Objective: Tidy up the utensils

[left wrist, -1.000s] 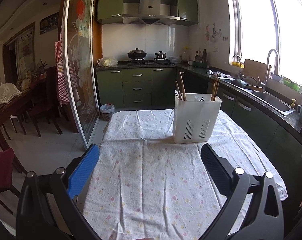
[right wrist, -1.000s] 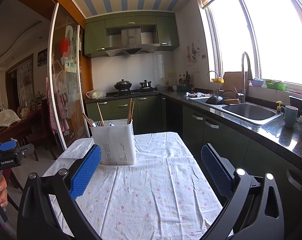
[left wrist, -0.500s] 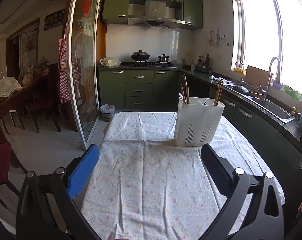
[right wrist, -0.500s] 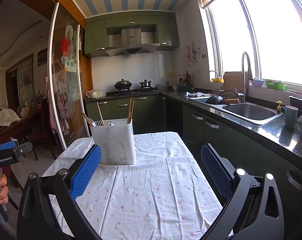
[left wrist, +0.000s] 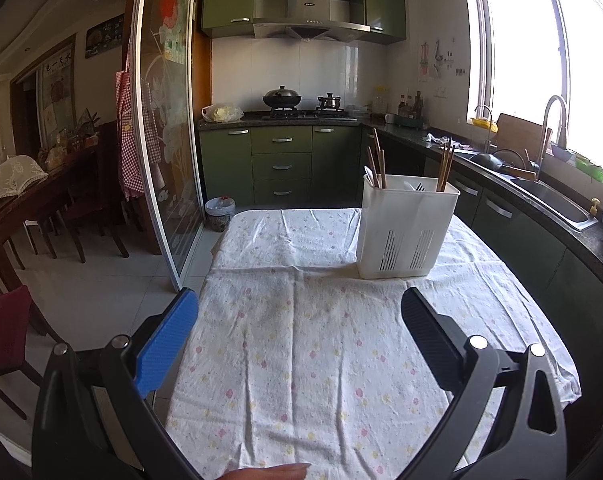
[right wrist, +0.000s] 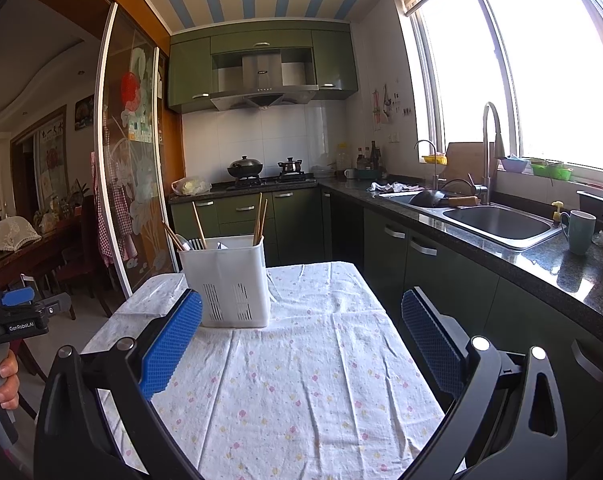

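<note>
A white plastic utensil holder (left wrist: pixel 406 229) stands on the table with the floral cloth (left wrist: pixel 301 344), holding wooden chopsticks (left wrist: pixel 445 164), a fork and a spoon. It also shows in the right wrist view (right wrist: pixel 227 280) with its chopsticks (right wrist: pixel 259 218). My left gripper (left wrist: pixel 299 332) is open and empty, above the near part of the table, well short of the holder. My right gripper (right wrist: pixel 301 334) is open and empty, to the right of the holder and nearer. The left gripper's body (right wrist: pixel 13 316) shows at the far left of the right wrist view.
Green kitchen cabinets with a dark counter (right wrist: pixel 541 256) and sink (right wrist: pixel 497 220) run along the right. A mug (right wrist: pixel 579 232) stands on the counter. A glass sliding door (left wrist: pixel 165 140) is on the left, with a dining table and chairs (left wrist: pixel 29 216) beyond.
The left gripper has drawn back and tilted slightly, so the holder looks a little farther away. The right gripper has hardly moved. Both stay open.
</note>
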